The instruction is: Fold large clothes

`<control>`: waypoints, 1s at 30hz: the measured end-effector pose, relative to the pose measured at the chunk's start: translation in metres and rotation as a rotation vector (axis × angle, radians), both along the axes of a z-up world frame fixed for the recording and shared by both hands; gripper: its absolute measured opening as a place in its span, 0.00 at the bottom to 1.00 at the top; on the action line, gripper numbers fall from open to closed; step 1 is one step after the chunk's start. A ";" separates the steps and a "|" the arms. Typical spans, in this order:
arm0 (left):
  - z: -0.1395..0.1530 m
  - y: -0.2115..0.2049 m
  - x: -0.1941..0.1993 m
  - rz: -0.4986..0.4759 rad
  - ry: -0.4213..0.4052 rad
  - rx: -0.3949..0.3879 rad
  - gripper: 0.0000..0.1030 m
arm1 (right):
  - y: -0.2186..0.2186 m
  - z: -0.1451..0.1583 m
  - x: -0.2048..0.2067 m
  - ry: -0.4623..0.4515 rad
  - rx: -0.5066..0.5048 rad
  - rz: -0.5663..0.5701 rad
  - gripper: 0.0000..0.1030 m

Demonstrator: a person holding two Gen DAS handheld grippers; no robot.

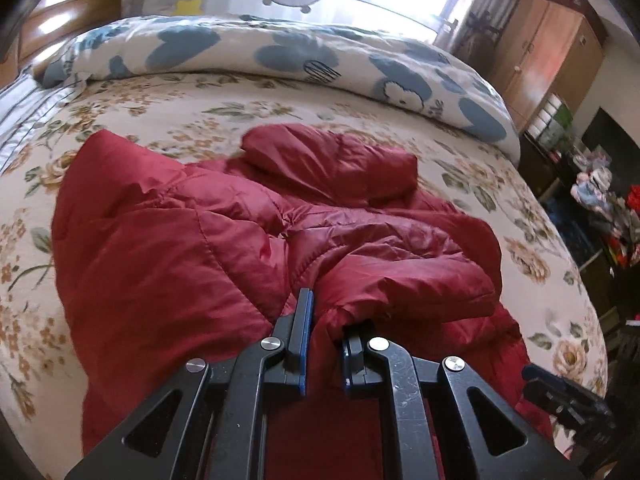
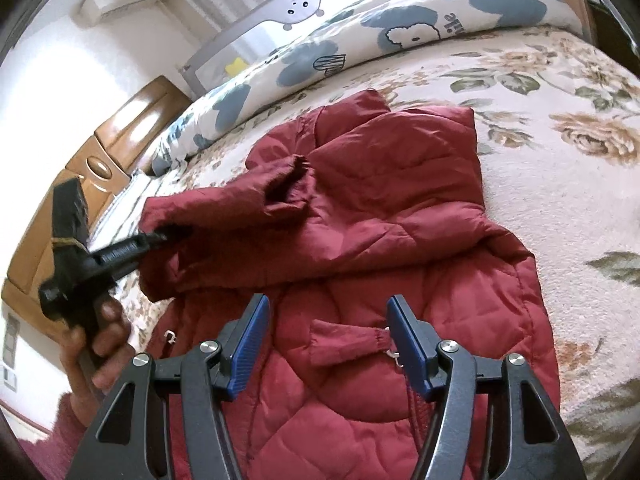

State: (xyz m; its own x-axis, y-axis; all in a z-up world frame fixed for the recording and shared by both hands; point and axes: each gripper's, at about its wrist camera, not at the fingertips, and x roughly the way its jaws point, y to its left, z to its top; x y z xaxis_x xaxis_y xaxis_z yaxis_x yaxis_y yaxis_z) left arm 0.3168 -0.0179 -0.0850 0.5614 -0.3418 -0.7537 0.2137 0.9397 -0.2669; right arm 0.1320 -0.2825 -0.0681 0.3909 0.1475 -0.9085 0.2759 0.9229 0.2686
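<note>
Red quilted jacket point(image 2: 400, 240) lies spread on the floral bedspread point(image 2: 560, 180), near the blue-flowered duvet point(image 2: 420, 12). Left gripper point(image 1: 326, 320): jaws clamped on 1 sleeve point(image 2: 224, 216), near its cuff, lifting it over the jacket body. Right gripper point(image 2: 326, 320): jaws apart, nothing between the 2 blue pads point(image 2: 250, 344), hovering above the other cuff point(image 2: 352, 340).
</note>
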 end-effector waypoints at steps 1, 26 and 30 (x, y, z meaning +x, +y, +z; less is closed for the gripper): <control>-0.002 -0.003 0.001 -0.008 0.005 0.009 0.10 | -0.003 0.000 0.001 -0.003 0.020 -0.012 0.62; -0.025 -0.017 0.017 -0.058 0.060 0.019 0.18 | -0.051 -0.090 0.080 0.000 0.460 -0.239 0.35; -0.023 -0.017 0.017 -0.079 0.076 -0.005 0.33 | -0.052 -0.086 0.084 -0.025 0.443 -0.239 0.14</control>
